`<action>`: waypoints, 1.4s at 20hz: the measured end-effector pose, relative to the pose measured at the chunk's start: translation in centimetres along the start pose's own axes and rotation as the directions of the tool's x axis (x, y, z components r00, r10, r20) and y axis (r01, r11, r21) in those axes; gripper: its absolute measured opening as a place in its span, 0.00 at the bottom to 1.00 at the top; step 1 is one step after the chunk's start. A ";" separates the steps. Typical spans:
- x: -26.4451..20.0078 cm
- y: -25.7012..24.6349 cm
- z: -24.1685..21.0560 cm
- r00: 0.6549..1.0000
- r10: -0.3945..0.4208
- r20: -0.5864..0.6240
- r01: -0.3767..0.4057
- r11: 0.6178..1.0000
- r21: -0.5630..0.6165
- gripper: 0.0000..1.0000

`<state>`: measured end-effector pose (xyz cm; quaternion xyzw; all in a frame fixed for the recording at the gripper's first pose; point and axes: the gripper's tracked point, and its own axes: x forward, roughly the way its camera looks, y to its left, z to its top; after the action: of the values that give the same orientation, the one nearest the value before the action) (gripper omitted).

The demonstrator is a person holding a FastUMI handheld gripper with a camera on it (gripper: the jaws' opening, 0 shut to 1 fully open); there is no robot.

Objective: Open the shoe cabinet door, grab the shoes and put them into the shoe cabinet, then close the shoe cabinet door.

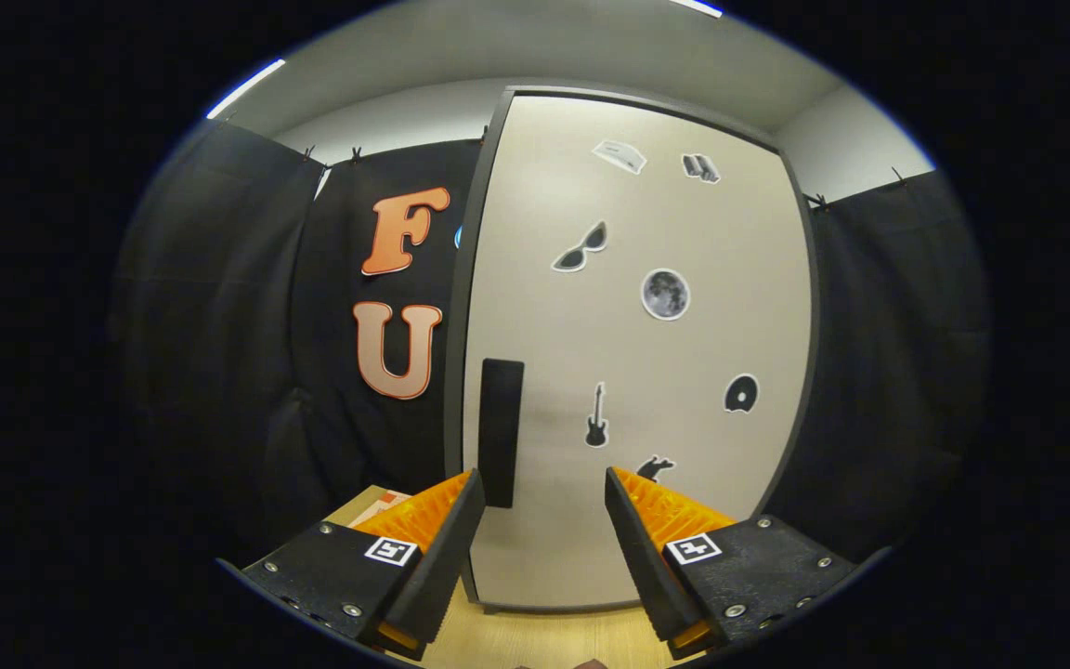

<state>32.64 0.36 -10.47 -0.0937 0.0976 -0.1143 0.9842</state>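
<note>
The shoe cabinet (632,353) stands upright just ahead of me, its pale door (684,409) shut and dotted with several stickers. A dark vertical handle (501,432) sits on the door near its left edge, low down. My gripper (542,483) is open, with nothing between its fingers. The handle's lower end lies just beyond the left fingertip (470,488), slightly inside the gap. The fingers are apart from the door.
The cabinet stands on a light wooden floor (535,636). Black cloth walls hang on both sides of it. A bit of cardboard-coloured surface (377,506) shows beyond the left finger.
</note>
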 end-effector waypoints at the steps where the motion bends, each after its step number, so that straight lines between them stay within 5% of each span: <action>1: -1.2 -0.9 -0.3 1.000 -0.013 -0.010 0.013 1.000 -0.002 0.83; 9: -7.9 -7.5 -1.8 0.997 -0.066 -0.036 0.066 0.998 -0.001 0.83; 18: -12.7 -13.1 -0.7 0.998 0.044 0.041 -0.048 0.994 0.099 0.82; 28: -16.5 -14.7 1.6 0.996 0.009 0.086 -0.018 0.995 0.102 0.82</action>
<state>14.19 -9.44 -3.04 -0.0473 0.0502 -0.1085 0.9917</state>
